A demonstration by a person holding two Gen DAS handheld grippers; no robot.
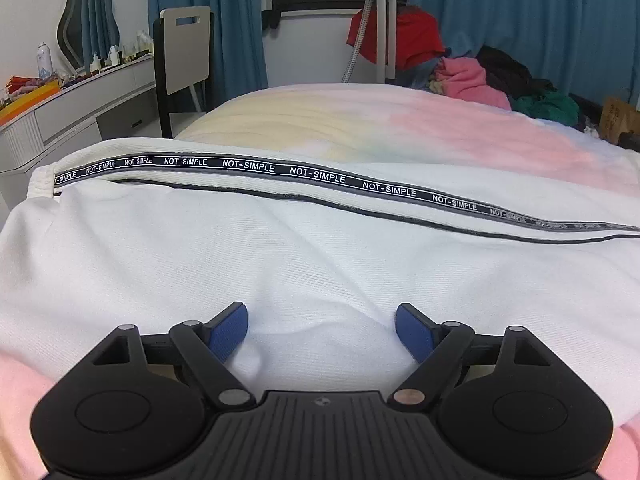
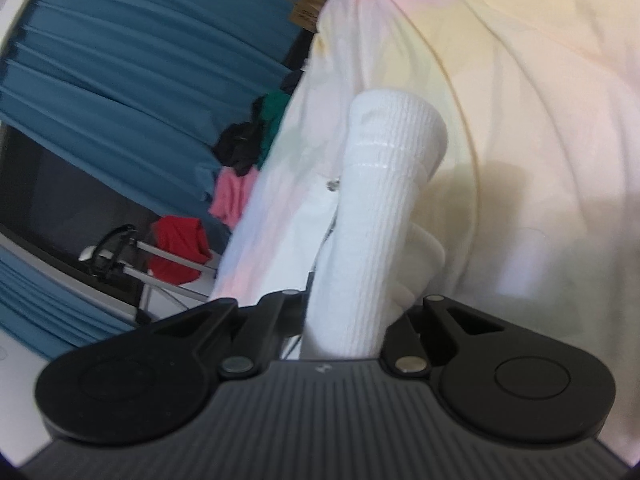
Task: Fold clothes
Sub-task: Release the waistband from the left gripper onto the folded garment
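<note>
Bed (image 1: 440, 128): spread garment (image 1: 280, 240); bunched cuff (image 2: 384, 200).

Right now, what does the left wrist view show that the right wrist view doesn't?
Left wrist only: the white garment spread flat with its NOT-SIMPLE stripe, open left gripper over it, and a dresser. Right wrist only: the right gripper shut on a ribbed white cuff. Both: pastel bedsheet, blue curtains, clothes pile.
</note>
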